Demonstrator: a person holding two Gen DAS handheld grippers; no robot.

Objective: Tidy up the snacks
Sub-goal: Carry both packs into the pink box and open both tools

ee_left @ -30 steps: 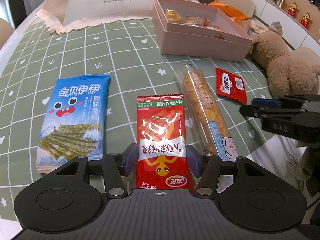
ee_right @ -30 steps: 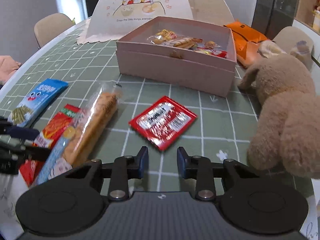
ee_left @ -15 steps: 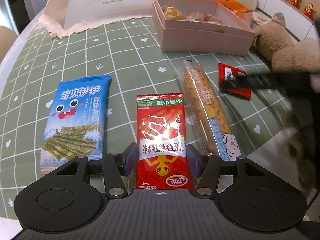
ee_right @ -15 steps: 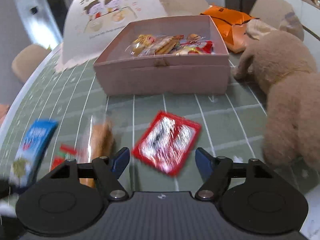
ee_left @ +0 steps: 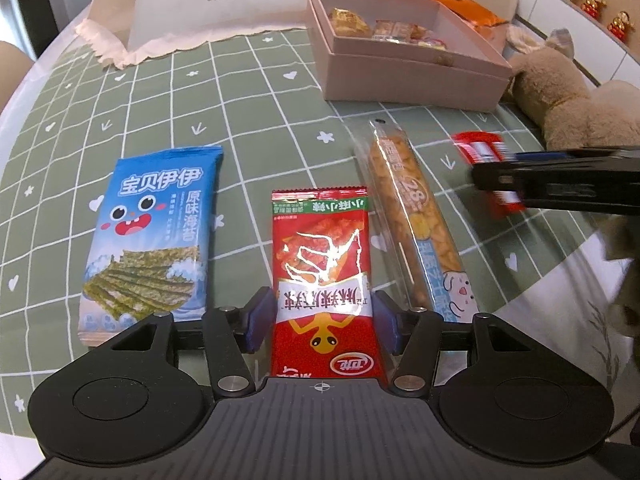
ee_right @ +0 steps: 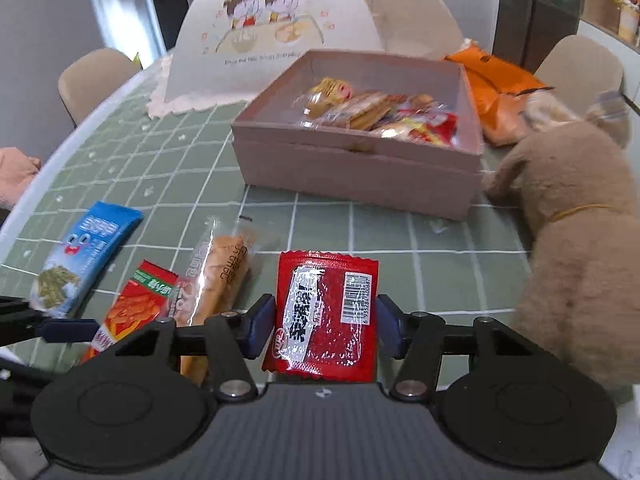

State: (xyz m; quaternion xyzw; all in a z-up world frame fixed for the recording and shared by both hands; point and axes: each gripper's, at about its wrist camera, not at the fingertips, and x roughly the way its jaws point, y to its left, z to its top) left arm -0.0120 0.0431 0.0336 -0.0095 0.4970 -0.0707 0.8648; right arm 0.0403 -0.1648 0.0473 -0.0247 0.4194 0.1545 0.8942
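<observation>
Barcode on small red sachet [ee_right: 326, 316] seen only from right wrist, right gripper [ee_right: 326, 326] jaws spread around it, left gripper [ee_left: 322, 320] jaws straddling red snack packet [ee_left: 322, 276] on table, neither visibly clamped

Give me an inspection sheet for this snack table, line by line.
Surface: green grid tablecloth.
Job's things: pink box open, several snacks inside; blue seaweed pack, red-green snack pack and long biscuit pack lie flat, side by side; small red packet.
Clutter: plush toy beside the box; orange bag behind it; food cover.
Grippers: left hand-held gripper straddles the red-green snack pack, fingers apart; right hand-held gripper straddles the small red packet, contact unclear.
Cables: nothing seen.
Surroundings: beige chairs.
</observation>
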